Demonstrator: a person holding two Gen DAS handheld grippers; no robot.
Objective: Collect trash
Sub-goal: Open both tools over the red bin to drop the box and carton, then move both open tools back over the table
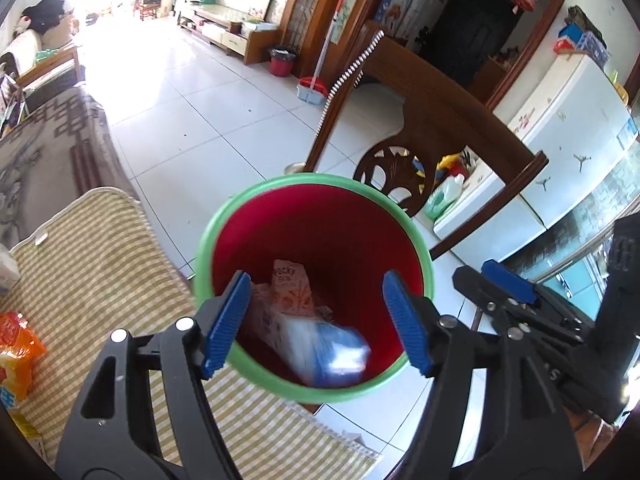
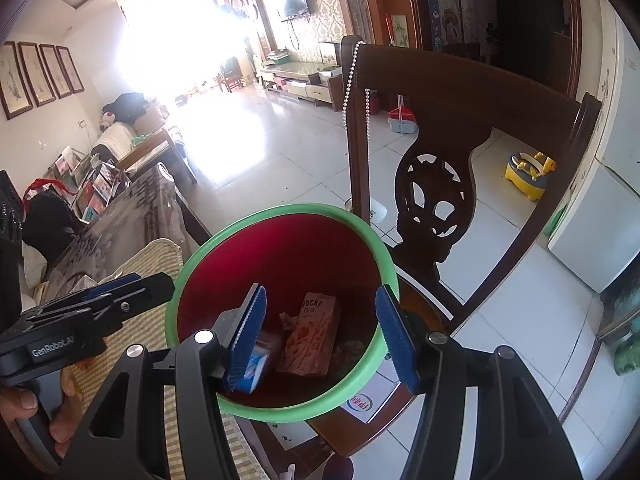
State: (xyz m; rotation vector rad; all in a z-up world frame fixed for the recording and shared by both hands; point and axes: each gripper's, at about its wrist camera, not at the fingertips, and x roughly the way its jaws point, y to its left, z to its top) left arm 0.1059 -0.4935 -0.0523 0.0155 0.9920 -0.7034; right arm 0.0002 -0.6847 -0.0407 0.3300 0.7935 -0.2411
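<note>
a home: sofa (image 2: 120,136), tv (image 2: 296,2), carved wooden chair (image 2: 436,200), fridge (image 1: 568,120).

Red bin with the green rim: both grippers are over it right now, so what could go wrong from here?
1. The red bin stands on a wooden chair, seemingly near its edge; a knock from the left gripper or right gripper might tip it.
2. The blurred blue-and-white packet seems to be mid-drop; the Pocky box already leans inside, so trash may pile unevenly.
3. The orange snack bag on the striped cloth could be overlooked.
</note>
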